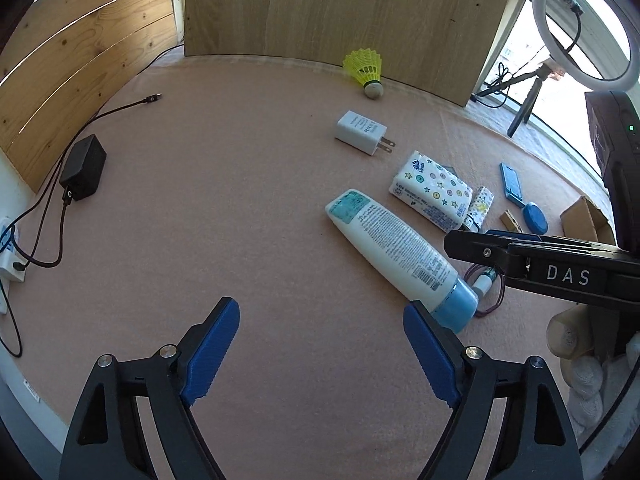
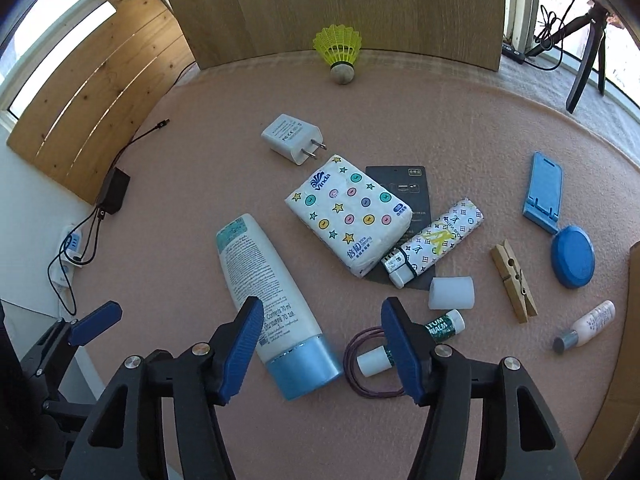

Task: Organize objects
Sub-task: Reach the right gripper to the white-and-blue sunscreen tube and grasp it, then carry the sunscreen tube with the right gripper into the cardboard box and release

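Observation:
A white lotion tube with a blue cap (image 2: 272,296) lies on the pink mat (image 2: 200,160); it also shows in the left wrist view (image 1: 396,252). My right gripper (image 2: 322,340) is open, its jaws either side of the tube's cap end, above it. My left gripper (image 1: 320,344) is open and empty, left of the tube's cap. A tissue pack (image 2: 348,216), a patterned lighter (image 2: 436,244), a white charger plug (image 2: 292,138), a yellow shuttlecock (image 2: 340,52) and a lip balm (image 2: 416,340) on a purple hair tie (image 2: 356,364) lie around.
A clothespin (image 2: 514,276), a white cap (image 2: 452,294), a small bottle (image 2: 586,326), a blue phone stand (image 2: 546,192) and a blue round lid (image 2: 572,256) lie right. A black adapter with cables (image 1: 82,168) sits left. A wooden board (image 1: 340,12) backs the mat. A cardboard box (image 1: 586,218) is far right.

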Available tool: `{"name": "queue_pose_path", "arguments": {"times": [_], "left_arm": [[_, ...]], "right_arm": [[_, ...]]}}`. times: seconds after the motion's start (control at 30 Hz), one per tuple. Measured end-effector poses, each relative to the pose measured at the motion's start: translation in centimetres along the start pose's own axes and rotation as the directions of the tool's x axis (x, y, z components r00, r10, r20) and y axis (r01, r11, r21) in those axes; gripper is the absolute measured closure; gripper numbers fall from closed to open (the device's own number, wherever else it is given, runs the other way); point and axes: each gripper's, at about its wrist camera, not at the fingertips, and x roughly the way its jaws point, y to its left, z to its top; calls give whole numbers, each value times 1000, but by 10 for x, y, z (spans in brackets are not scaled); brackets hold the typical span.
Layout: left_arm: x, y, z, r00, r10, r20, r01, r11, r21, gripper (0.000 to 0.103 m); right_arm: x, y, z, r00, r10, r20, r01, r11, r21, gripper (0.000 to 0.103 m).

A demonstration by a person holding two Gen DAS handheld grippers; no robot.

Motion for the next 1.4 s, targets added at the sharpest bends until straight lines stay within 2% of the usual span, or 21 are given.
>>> {"name": "queue_pose_path", "arguments": {"times": [0.07, 0.27, 0.53, 0.67, 0.73, 0.83, 0.93, 0.97, 1.17, 1.4], "left_arm": [[10, 2, 2, 1000, -21, -21, 20, 1000, -17, 24], [28, -5, 2, 992, -110, -59, 109, 994, -20, 25], [37, -25, 3, 979, -181, -98, 183, 983, 6, 25], [45, -27, 7, 968, -220, -118, 219, 975, -22, 25], [49, -29, 7, 965, -232, -123, 230, 973, -31, 27], [56, -32, 7, 953, -263, -153, 261, 965, -32, 35], [58, -34, 6, 944, -293, -150, 292, 956, -26, 46], [58, -34, 6, 940, -306, -153, 306, 952, -23, 50], [62, -28, 12, 930, -322, -179, 330, 944, 14, 51], [55, -20, 16, 920, -342, -191, 363, 928, 86, 52]], "right_arm": [[9, -1, 8, 999, 20, -27, -20, 1000, -4, 52], [26, -9, 23, 992, 86, -93, -84, 996, 21, 54], [33, -9, 26, 974, 181, -139, -175, 983, 53, 55], [36, -3, 22, 964, 209, -161, -203, 978, 53, 59], [36, -5, 19, 959, 232, -163, -224, 972, 70, 61], [39, -15, 13, 940, 291, -177, -270, 954, 132, 67], [43, -21, 8, 927, 332, -177, -302, 937, 176, 68], [42, -22, 8, 927, 331, -174, -301, 936, 181, 68], [42, -9, 6, 946, 291, -147, -261, 946, 192, 68], [37, 1, -5, 953, 288, -88, -253, 924, 285, 68]]}}
